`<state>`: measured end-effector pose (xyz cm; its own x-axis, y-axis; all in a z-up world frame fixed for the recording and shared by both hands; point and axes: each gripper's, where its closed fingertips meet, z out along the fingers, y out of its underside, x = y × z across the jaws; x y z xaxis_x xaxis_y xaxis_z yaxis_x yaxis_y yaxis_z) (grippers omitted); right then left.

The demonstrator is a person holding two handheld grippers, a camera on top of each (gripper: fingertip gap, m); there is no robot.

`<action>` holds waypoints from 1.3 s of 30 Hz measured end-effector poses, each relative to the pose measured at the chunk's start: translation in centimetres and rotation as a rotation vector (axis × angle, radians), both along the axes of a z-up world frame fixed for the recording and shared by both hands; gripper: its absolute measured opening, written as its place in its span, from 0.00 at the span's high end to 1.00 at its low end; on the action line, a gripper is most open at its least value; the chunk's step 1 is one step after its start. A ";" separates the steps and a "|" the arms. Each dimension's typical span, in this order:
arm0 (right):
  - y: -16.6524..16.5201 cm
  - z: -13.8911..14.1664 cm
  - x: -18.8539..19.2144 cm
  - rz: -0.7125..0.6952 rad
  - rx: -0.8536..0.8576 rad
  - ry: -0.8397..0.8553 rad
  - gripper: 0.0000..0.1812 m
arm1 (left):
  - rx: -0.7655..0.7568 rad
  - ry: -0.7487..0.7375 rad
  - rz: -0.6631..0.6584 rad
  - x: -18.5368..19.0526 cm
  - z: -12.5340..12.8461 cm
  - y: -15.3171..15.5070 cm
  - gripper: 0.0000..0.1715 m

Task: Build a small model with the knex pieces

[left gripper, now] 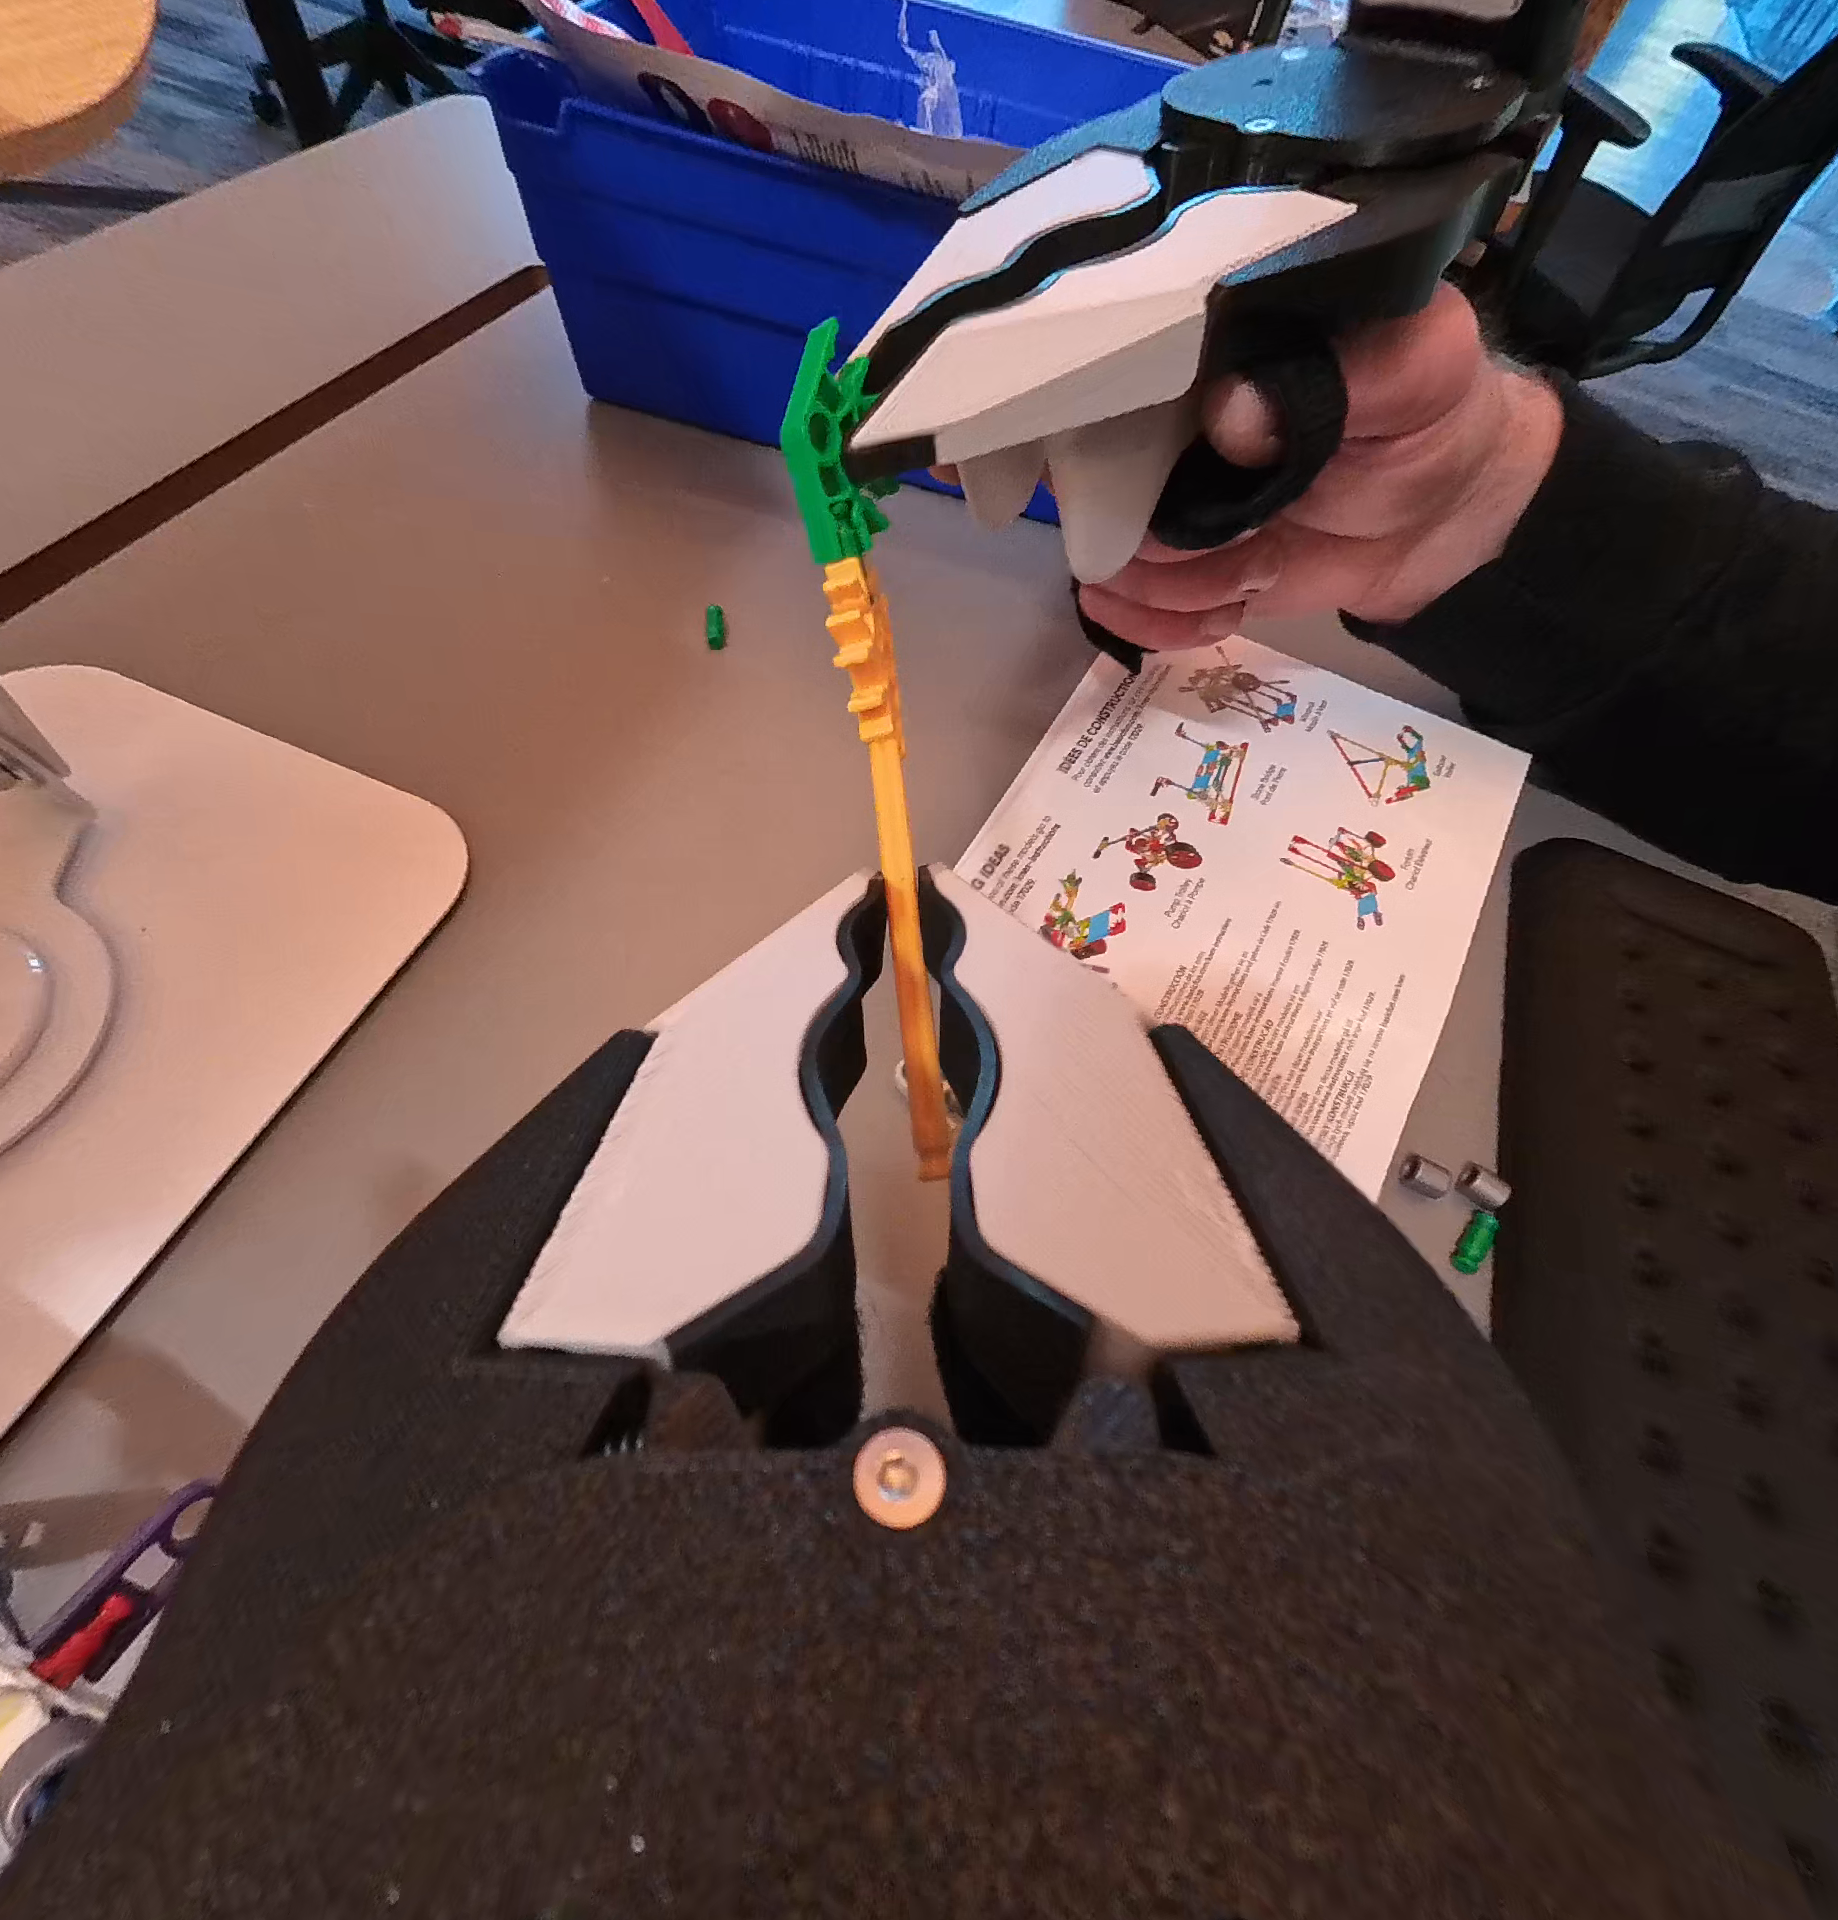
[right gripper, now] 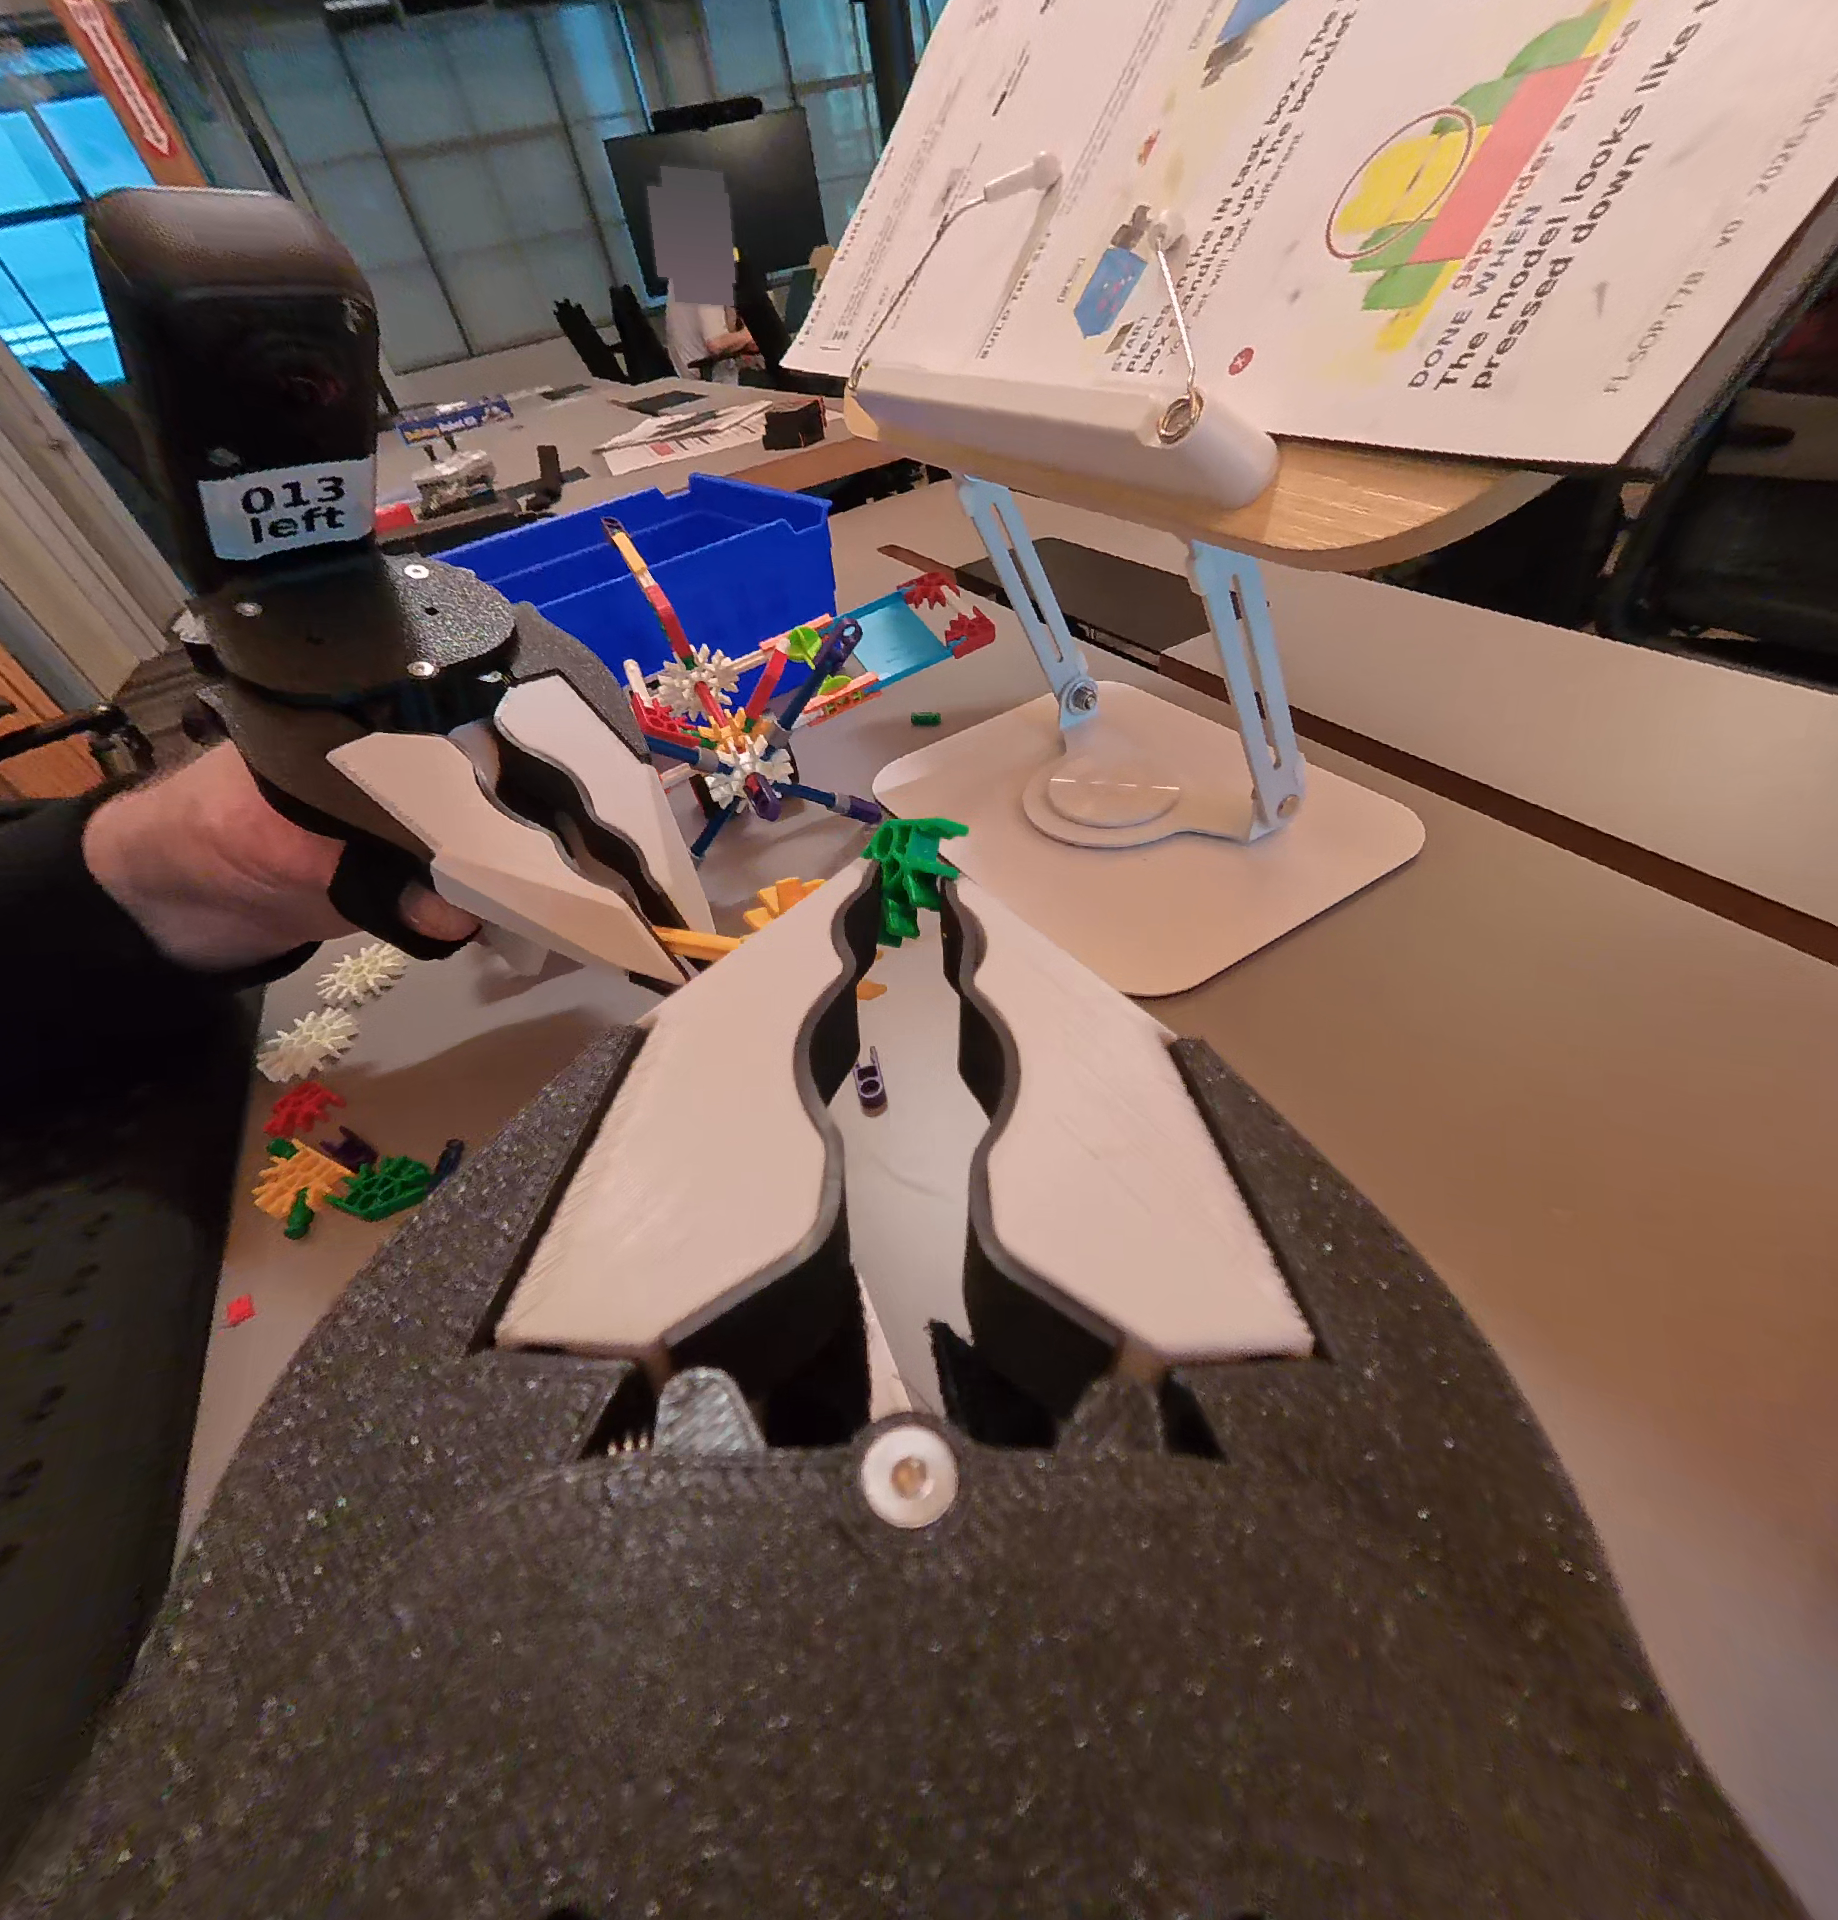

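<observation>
My left gripper (left gripper: 902,883) is shut on a thin yellow rod (left gripper: 899,831) that stands up above the table. A yellow connector (left gripper: 861,634) sits on the rod's upper part, with a green connector (left gripper: 827,447) on top of it. My right gripper (left gripper: 868,442) comes in from the upper right and is shut on the green connector. In the right wrist view the right gripper (right gripper: 910,883) pinches the green connector (right gripper: 907,857) at its tips, and the left gripper (right gripper: 686,961) holds the yellow rod (right gripper: 702,943) just to the left.
A blue bin (left gripper: 707,270) stands behind. A printed sheet with pictures (left gripper: 1258,894) lies to the right. A white document stand (right gripper: 1154,831) is nearby, with a built rod model (right gripper: 749,727) behind. Loose connectors (right gripper: 323,1164) lie by a black mat (left gripper: 1673,1195). My hands' fingertips stand some 8 cm from each other. Both grippers' tips are roughly 20 cm from the built rod model (right gripper: 749,727).
</observation>
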<state>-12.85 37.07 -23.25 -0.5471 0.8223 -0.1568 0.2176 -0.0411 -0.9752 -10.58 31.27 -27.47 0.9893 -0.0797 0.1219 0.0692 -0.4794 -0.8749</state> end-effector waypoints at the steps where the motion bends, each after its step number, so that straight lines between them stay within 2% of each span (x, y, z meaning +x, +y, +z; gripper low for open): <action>1: 0.0 -0.1 0.0 -0.006 0.011 -0.001 0.94 | -0.004 0.016 0.006 -0.1 -0.1 0.0 0.97; 5: 0.1 -0.5 -0.2 -0.025 0.053 -0.004 0.94 | -0.040 0.068 0.003 0.0 -0.8 0.1 0.96; 9: 0.4 -0.7 -0.4 -0.046 0.064 -0.006 0.94 | -0.041 0.049 -0.014 0.3 -1.1 0.2 0.96; 16: 1.2 -0.6 -0.7 -0.063 -0.014 -0.030 0.94 | 0.002 0.042 -0.035 0.6 -0.3 0.2 0.96; 28: 1.2 -0.3 -0.4 -0.052 -0.029 -0.031 0.92 | -0.085 0.317 0.099 -1.7 -1.0 0.1 0.97; 39: 1.2 0.0 0.0 -0.042 -0.012 -0.028 0.88 | -0.098 0.372 0.095 -1.9 -1.4 0.1 0.97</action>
